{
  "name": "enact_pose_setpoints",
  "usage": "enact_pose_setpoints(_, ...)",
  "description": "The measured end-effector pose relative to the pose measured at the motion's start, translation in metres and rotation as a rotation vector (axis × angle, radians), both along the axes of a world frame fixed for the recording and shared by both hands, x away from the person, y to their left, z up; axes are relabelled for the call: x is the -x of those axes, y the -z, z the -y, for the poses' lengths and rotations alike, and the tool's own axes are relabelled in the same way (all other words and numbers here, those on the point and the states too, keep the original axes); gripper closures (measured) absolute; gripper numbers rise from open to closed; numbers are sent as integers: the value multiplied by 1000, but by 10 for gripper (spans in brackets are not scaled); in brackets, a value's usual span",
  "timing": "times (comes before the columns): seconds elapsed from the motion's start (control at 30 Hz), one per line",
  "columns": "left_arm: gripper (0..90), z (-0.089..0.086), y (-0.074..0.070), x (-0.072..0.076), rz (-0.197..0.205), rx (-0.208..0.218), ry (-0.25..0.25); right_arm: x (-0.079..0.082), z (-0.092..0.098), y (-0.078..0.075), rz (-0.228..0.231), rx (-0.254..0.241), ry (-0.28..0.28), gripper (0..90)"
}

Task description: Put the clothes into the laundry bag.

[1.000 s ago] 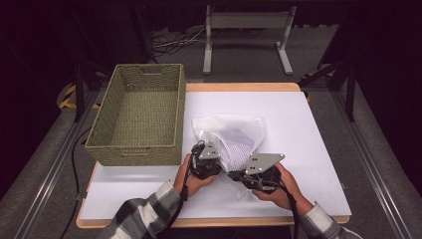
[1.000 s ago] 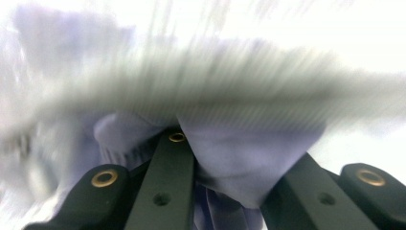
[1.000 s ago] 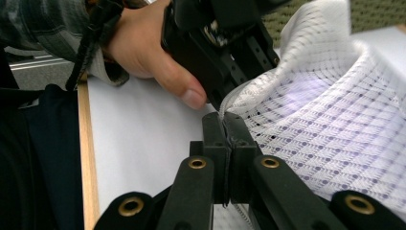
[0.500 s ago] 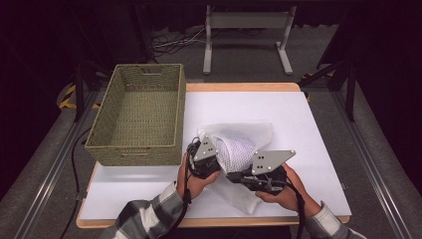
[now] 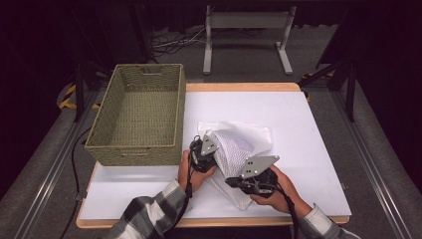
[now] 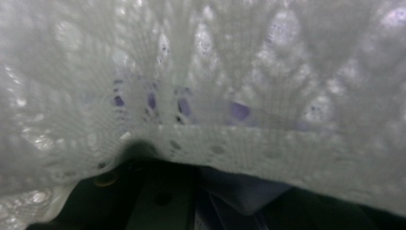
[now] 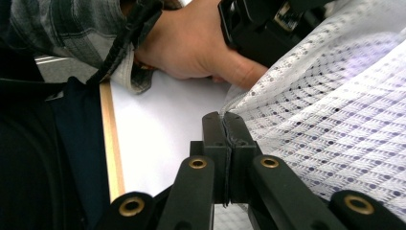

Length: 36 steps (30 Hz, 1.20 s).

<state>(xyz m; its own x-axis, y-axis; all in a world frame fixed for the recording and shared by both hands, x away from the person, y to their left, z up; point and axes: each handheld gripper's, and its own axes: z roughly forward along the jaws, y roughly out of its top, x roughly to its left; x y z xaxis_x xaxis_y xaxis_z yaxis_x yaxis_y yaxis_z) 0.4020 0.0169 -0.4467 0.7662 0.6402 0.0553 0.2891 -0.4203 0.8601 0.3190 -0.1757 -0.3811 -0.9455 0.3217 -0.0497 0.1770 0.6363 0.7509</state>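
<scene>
Item: white mesh bag (image 5: 239, 149), lying on the white bench (image 5: 308, 129), right of the woven basket (image 5: 137, 117), which stands empty. Its long axis runs from the far right corner toward the person.

Left gripper (image 5: 205, 155): at the bag's left edge, fingers clenched on mesh, which drapes over its camera (image 6: 201, 96).

Right gripper (image 7: 223, 125): at the near end, fingers pinched together on a thin fold of the bag's edge.

Both hands equally close to the bag; basket nearer the left.

Obscured: bag contents; a purplish shape inside, unidentifiable.
</scene>
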Motion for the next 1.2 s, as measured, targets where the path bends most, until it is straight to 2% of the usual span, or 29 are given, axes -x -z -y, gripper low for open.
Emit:
enact_pose_setpoints(0.1, 817, -2, 0, 0, 2, 15, 28, 0, 2, -1, -4, -2, -2, 900)
enact_pose_setpoints(0.17, 775, -4, -1, 0, -1, 18, 54, -1, 4, -1, -11, -10, 2, 898)
enact_pose_setpoints(0.2, 728, -4, -2, 1, 5, 18, 62, -1, 5, 0, 10, 2, 22, 897)
enact_pose_setpoints(0.23, 668, -5, -2, 3, -10, 31, 81, -2, 5, 0, 31, 19, 32, 898)
enact_pose_setpoints(0.27, 612, -5, -4, 4, -3, 24, 96, -2, 6, 0, 44, 19, 45, 898)
enact_pose_setpoints(0.3, 584, -6, -5, 6, 15, 10, 99, -3, 8, -1, 39, -7, 55, 898)
enact_pose_setpoints(0.37, 529, -6, -8, 9, 21, -14, 123, -4, 11, -4, 60, -22, 76, 898)
enact_pose_setpoints(0.5, 406, -10, -11, 17, 18, -45, 162, -4, 18, -11, 87, -82, 128, 899)
enact_pose_setpoints(0.6, 395, -14, -14, 21, -13, -70, 184, -5, 20, -12, 93, -83, 137, 898)
enact_pose_setpoints(0.63, 449, -16, -15, 23, -6, -77, 182, -5, 21, -13, 89, -93, 140, 899)
enact_pose_setpoints(0.7, 480, -18, -14, 23, -31, -93, 181, -5, 22, -15, 94, -97, 147, 898)
enact_pose_setpoints(0.77, 517, -18, -10, 22, -50, -138, 159, -5, 22, -15, 95, -106, 147, 899)
enact_pose_setpoints(0.8, 533, -18, -7, 20, -68, -142, 157, -5, 22, -16, 92, -105, 145, 899)
enact_pose_setpoints(0.83, 532, -18, -3, 16, -98, -128, 150, -5, 22, -16, 91, -104, 142, 898)
enact_pose_setpoints(0.87, 543, -17, 0, 14, -113, -141, 145, -5, 21, -16, 90, -105, 138, 899)
enact_pose_setpoints(0.93, 604, -16, 3, 12, -122, -154, 143, -4, 19, -15, 87, -96, 125, 899)
enact_pose_setpoints(0.97, 635, -16, 4, 10, -133, -136, 150, -4, 18, -14, 86, -92, 125, 898)
enact_pose_setpoints(1.0, 701, -15, 4, 9, -129, -137, 153, -4, 17, -13, 84, -90, 118, 898)
enact_pose_setpoints(1.1, 827, -12, 3, 10, -106, -140, 154, -4, 15, -12, 85, -79, 115, 898)
enact_pose_setpoints(1.2, 848, -12, -2, 11, -87, -125, 166, -4, 15, -11, 89, -71, 123, 898)
